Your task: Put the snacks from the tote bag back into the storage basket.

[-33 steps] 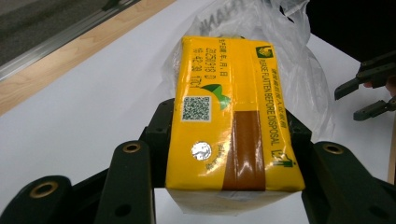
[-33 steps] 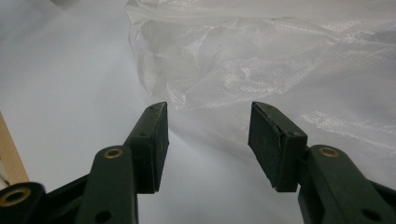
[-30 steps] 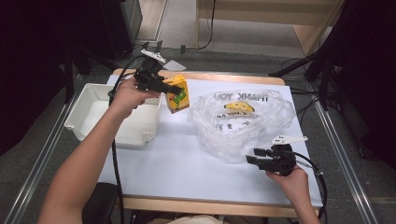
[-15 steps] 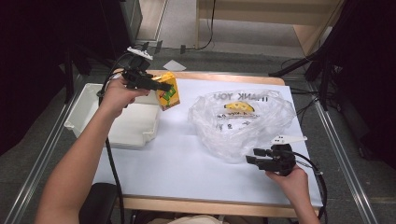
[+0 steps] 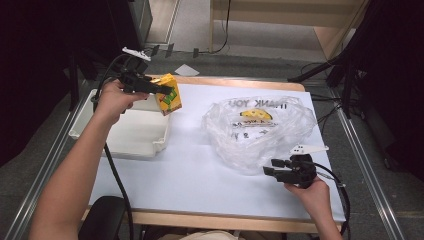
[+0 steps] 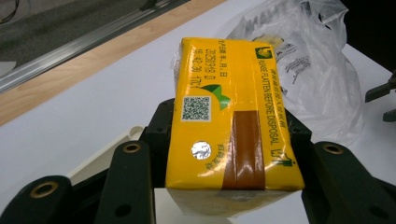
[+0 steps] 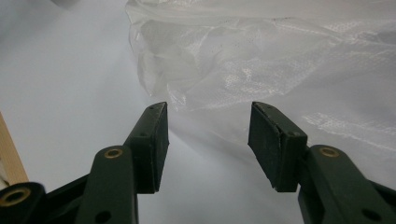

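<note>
A yellow drink carton (image 5: 170, 96) hangs in the air over the far right corner of the white tray (image 5: 131, 138), tilted, with my left gripper (image 5: 164, 92) shut on it. In the left gripper view the jaws press on both long sides of the carton (image 6: 233, 88). A crumpled clear plastic bag (image 5: 257, 127) printed "THANK YOU" lies at the right of the white table. My right gripper (image 5: 269, 168) rests near the bag's front edge, open. In the right gripper view nothing is between the jaws of the right gripper (image 7: 208, 135), and the bag (image 7: 280, 56) lies just beyond them.
The white tray sits on the table's left side. A wooden edge (image 5: 235, 81) borders the white table cover (image 5: 200, 180) at the back. Metal rails (image 5: 372, 175) run along both sides. Black cables trail from both grippers.
My left gripper has carried the carton to the left and slightly up, away from the bag and over the tray's corner. The right gripper has stayed where it was.
</note>
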A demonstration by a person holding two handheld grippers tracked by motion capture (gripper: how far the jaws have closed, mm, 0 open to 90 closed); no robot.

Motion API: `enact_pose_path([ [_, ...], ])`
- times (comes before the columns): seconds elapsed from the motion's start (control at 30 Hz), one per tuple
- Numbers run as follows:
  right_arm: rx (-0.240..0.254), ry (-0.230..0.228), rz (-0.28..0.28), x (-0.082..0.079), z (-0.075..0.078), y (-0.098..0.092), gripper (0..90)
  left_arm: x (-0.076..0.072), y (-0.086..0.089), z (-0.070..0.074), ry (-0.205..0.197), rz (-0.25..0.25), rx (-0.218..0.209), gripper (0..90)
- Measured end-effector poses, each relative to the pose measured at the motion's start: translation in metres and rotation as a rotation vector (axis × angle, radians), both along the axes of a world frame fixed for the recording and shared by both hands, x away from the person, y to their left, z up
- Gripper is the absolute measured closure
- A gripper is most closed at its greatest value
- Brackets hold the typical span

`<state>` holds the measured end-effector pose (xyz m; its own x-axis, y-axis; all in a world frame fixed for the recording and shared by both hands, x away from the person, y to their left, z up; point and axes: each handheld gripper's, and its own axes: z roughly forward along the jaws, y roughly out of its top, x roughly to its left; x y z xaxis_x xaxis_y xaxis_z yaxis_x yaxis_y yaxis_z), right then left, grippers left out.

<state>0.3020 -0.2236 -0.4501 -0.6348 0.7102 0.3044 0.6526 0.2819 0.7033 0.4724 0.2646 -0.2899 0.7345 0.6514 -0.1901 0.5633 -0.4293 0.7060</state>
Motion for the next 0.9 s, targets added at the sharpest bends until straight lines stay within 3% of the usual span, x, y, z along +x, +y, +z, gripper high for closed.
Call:
enact_pose_path([
  [0.43,0.007,-0.002,0.001,0.001,0.0,0.0,48.9,-0.001,0.031,-0.005,0.004,0.074,-0.014,52.7],
  [0.9,0.011,-0.002,0.003,0.003,0.0,0.001,49.0,0.004,0.051,-0.024,0.027,0.133,0.021,52.8],
])
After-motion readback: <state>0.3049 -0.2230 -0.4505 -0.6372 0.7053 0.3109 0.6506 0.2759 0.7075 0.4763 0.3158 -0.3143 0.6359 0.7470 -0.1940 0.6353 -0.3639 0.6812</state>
